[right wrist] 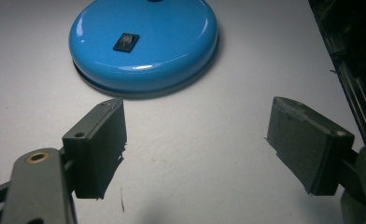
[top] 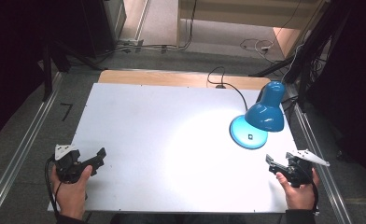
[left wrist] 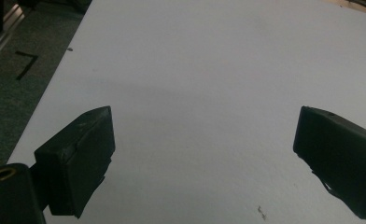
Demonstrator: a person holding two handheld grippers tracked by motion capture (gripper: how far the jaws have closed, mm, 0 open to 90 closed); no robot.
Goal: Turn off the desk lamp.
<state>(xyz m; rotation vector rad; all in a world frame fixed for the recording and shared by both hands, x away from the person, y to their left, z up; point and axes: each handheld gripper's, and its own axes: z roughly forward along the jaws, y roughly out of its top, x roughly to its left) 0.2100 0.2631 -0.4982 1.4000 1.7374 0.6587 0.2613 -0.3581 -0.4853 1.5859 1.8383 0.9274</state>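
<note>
**Operator:** Report the high view.

**Inspector:** A flat white rectangular bench (top: 172,140) carries a glossy blue metal desk lamp (top: 264,114) at its far right. The lamp's round base rests on the bench surface; its dome shade tilts down above the base, and a pool of light lies on the bench to the left of it. A thin black power cord (top: 228,86) runs from the lamp to the far edge. The left claw (top: 99,156), held in the person's left hand (top: 71,186), sits over the near-left corner. The right claw (top: 270,163), held in the right hand (top: 298,189), sits over the near-right corner, near the lamp base but apart from it.

**Operator:** Left gripper view?

**Inspector:** The left claw (left wrist: 204,154) is spread wide, with bare white bench between its two black jaws. Nothing is gripped. A strip of grey carpeted floor (left wrist: 13,93) lies beyond the bench edge at upper left.

**Operator:** Right gripper view?

**Inspector:** The right claw (right wrist: 195,149) is likewise spread wide and grips nothing. The lamp's round blue base (right wrist: 144,42) lies just ahead of the jaws, not touching them. A small black rocker switch (right wrist: 126,41) sits on top of the base.
</note>
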